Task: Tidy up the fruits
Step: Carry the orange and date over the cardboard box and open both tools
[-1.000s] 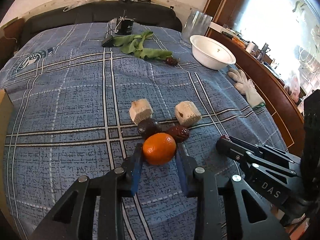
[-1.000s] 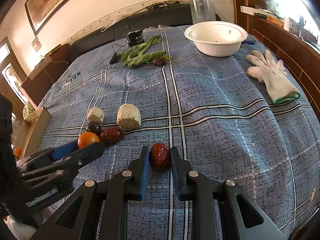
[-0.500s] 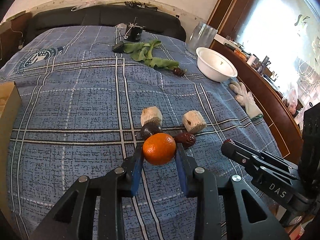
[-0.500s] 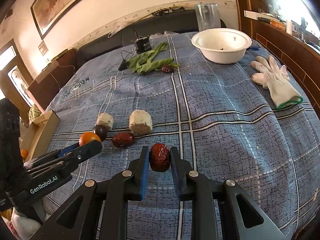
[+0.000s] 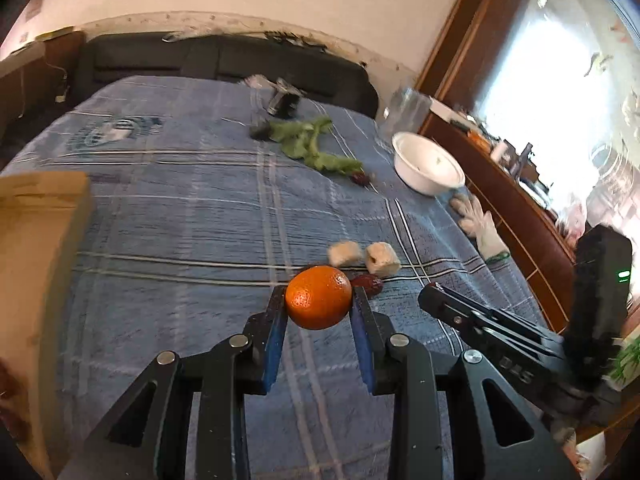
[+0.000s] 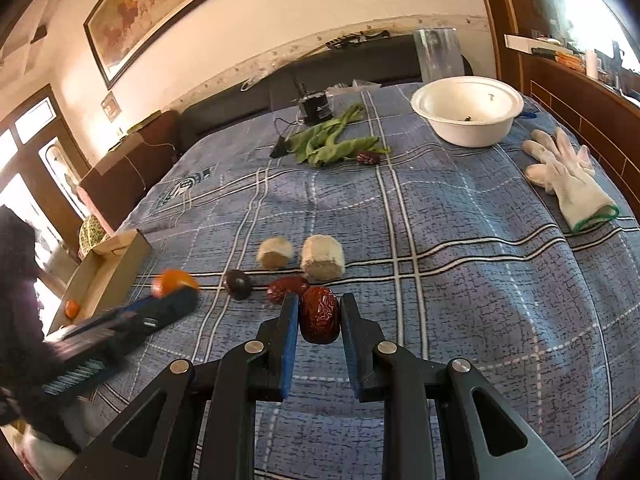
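My left gripper (image 5: 319,300) is shut on an orange tangerine (image 5: 319,297) and holds it above the blue plaid cloth. It also shows in the right wrist view (image 6: 176,296), near a cardboard box (image 6: 108,268) at the left edge that holds another tangerine (image 6: 72,308). My right gripper (image 6: 319,312) is shut on a red date (image 6: 319,314), lifted off the cloth. On the cloth lie a second red date (image 6: 286,289), a dark round fruit (image 6: 237,284) and two beige chunks (image 6: 300,256).
A white bowl (image 6: 468,116) stands at the far right, with a white glove (image 6: 568,180) nearer. Green bean pods (image 6: 332,140), one more date (image 6: 368,158) and a black device (image 6: 316,108) lie at the back. A clear jar (image 6: 438,54) stands behind the bowl.
My left gripper has lifted the tangerine and swung left toward the cardboard box. My right gripper has risen with its date. The fruits on the cloth have not moved.
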`<state>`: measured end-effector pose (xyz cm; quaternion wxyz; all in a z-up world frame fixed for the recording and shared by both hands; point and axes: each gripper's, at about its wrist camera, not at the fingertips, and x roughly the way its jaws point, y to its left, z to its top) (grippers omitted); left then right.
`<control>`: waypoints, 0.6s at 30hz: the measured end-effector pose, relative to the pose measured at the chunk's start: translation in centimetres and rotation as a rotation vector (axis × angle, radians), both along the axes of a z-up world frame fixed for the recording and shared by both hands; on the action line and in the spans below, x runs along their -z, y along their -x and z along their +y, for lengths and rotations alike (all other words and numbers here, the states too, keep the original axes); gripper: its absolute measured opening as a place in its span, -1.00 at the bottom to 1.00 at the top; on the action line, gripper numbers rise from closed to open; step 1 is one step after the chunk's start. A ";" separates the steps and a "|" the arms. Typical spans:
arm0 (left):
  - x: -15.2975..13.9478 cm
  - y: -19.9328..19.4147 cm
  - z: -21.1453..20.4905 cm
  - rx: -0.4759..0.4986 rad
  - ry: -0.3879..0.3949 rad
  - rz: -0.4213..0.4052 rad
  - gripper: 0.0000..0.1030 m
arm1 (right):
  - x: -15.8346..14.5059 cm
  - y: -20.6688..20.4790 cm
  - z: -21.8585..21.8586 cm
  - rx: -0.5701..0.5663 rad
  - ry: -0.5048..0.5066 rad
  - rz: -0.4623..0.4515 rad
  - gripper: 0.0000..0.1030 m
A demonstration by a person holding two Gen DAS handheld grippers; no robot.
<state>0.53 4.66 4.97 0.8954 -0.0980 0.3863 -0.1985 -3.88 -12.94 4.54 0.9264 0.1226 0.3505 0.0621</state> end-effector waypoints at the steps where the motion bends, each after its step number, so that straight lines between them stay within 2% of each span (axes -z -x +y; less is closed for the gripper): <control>1: -0.4 0.5 1.0 -0.011 0.005 0.004 -0.42 | 0.0 0.0 0.3 -0.004 0.007 0.000 -0.56; 6: -2.5 2.5 7.8 -0.095 -0.003 0.008 -0.41 | -0.9 0.3 2.9 -0.043 0.058 -0.009 -0.56; 10: -3.7 2.4 13.6 -0.208 -0.099 0.001 -0.41 | -2.8 0.7 6.5 -0.127 0.031 -0.027 -0.55; 14: -3.3 1.0 18.9 -0.298 -0.134 0.066 -0.41 | -4.7 0.3 11.9 -0.252 0.021 -0.038 -0.55; 18: -2.0 0.0 23.4 -0.379 -0.154 0.123 -0.41 | -4.8 -1.0 18.3 -0.381 0.004 0.004 -0.54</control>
